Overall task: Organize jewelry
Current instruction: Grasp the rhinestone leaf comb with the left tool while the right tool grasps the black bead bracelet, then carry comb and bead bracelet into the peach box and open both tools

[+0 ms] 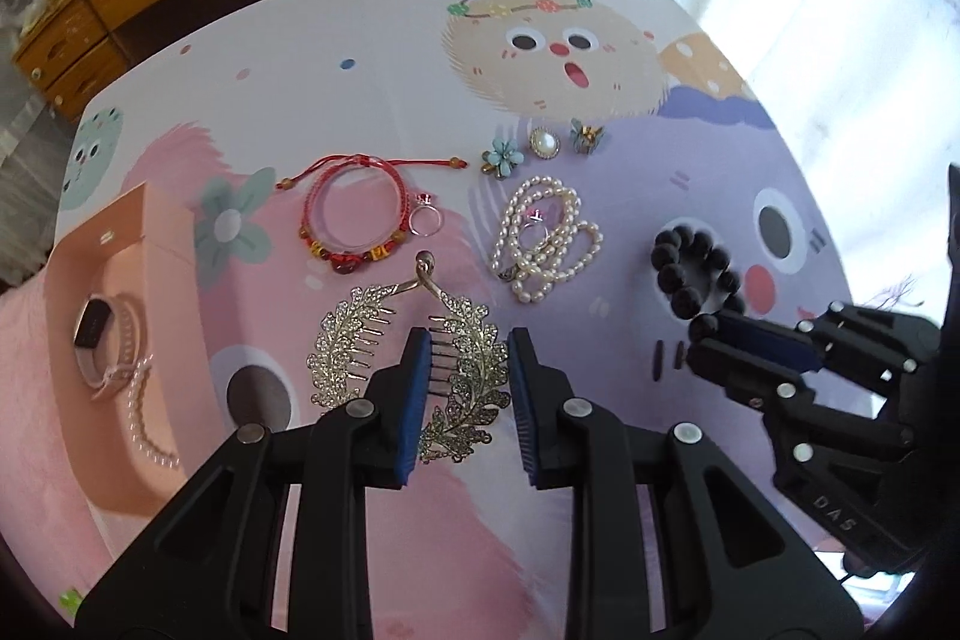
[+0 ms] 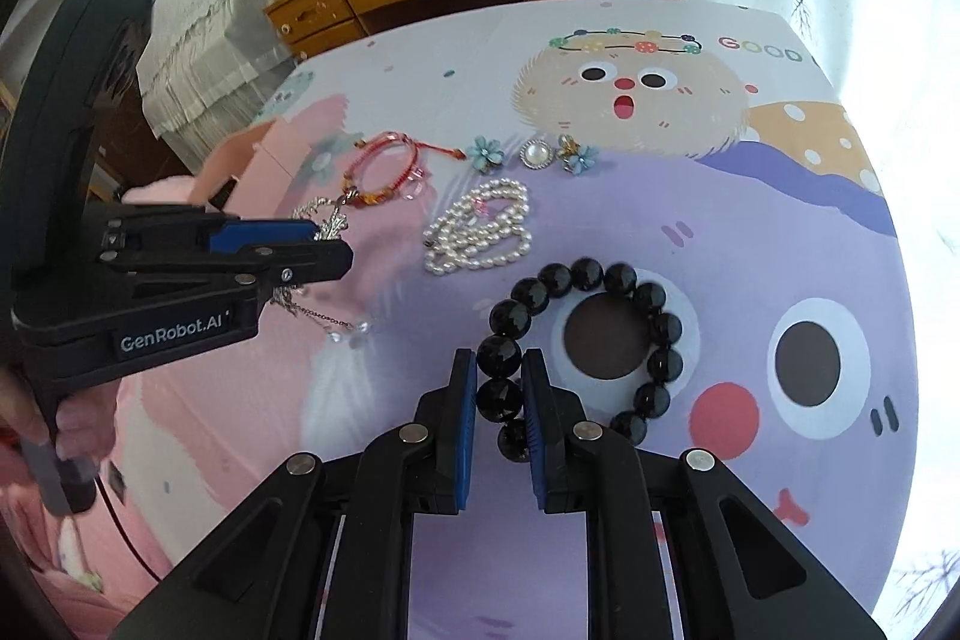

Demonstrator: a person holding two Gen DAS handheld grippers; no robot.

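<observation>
Left wrist view looks down on the left gripper, its blue pads narrowed about one leaf of the silver hair comb; the right wrist view shows that leaf pinched at the tips and a chain dangling below, so the comb seems held and partly off the cloth, though I cannot tell if its other leaf touches down; the right gripper is closed nearly all the way on the near side of the black bead bracelet, beads between its pads, the rest of the ring spreading away to the right over the cloth; the pink box, with a watch already in it, lies at the left edge of the table, just beside the left gripper and well apart from the right one; so the comb has the short way to go, leftward, while the bracelet must cross behind or over the comb to reach it; the comb's long axis runs toward the camera, roughly along the box's length, which I judge favours laying it in without much turning; the pearls, red bracelet and small brooches lie untouched farther out.
</observation>
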